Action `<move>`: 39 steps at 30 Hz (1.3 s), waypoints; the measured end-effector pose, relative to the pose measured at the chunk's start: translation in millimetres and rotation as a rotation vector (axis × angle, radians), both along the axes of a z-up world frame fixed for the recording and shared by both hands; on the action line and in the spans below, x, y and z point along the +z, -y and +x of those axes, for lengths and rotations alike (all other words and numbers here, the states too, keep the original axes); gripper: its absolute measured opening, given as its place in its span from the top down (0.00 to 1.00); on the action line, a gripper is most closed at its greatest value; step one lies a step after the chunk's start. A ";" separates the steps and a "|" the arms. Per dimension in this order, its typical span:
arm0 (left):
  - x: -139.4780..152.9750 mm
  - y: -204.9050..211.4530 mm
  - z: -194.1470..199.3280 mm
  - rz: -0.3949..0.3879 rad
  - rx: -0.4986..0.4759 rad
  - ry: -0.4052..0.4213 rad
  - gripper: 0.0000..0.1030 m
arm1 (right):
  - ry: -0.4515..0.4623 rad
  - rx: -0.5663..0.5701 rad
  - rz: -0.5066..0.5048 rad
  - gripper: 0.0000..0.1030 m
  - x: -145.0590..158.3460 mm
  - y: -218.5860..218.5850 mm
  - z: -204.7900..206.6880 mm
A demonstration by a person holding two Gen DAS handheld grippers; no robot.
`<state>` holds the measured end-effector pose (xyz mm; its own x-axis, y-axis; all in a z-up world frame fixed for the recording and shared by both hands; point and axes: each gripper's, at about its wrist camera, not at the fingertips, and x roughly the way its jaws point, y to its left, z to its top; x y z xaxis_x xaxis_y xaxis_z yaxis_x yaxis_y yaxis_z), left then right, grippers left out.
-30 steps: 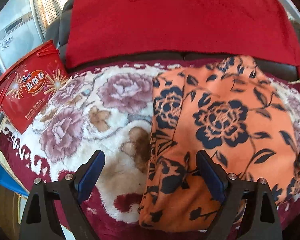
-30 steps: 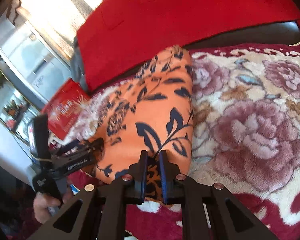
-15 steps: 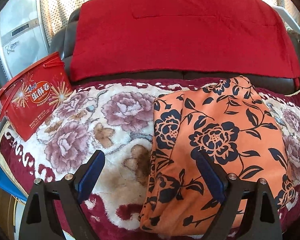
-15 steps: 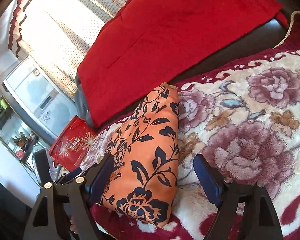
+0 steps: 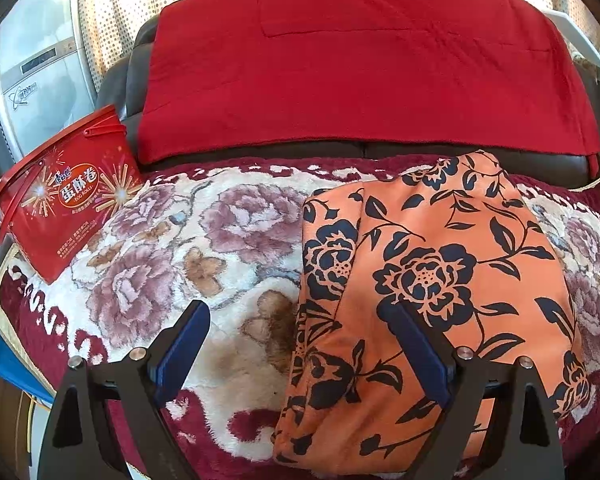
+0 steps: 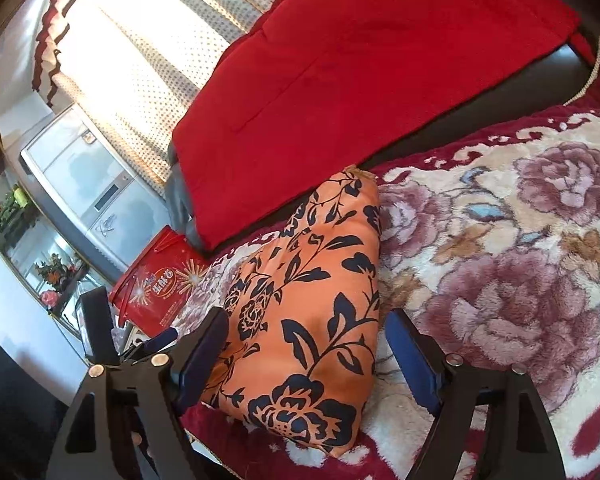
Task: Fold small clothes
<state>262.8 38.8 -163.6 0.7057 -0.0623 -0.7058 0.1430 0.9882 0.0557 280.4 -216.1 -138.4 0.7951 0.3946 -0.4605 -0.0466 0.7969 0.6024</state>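
A folded orange garment with dark blue flowers point(image 5: 432, 280) lies flat on the flowered plush blanket point(image 5: 172, 264). It also shows in the right wrist view point(image 6: 316, 292). My left gripper point(image 5: 296, 344) is open and empty, held above the garment's near left edge. My right gripper point(image 6: 306, 346) is open and empty, held above the garment's near right corner. The left gripper's body point(image 6: 100, 328) shows at the left of the right wrist view.
A red egg-roll tub point(image 5: 64, 196) stands at the blanket's far left. A red cloth point(image 5: 360, 60) hangs over the dark sofa back point(image 5: 136, 68). A silver appliance point(image 5: 32, 64) and dotted curtains are behind. A blue box point(image 5: 4, 364) sits below the blanket's left edge.
My right gripper opened, let go of the garment's near edge and drew back. My left gripper, open throughout, pulled back and up a little. The garment lies still.
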 end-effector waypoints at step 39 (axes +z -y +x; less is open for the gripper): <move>-16.6 -32.4 35.7 0.088 0.035 -0.083 0.10 | -0.072 0.005 0.171 0.32 -15.7 19.4 33.4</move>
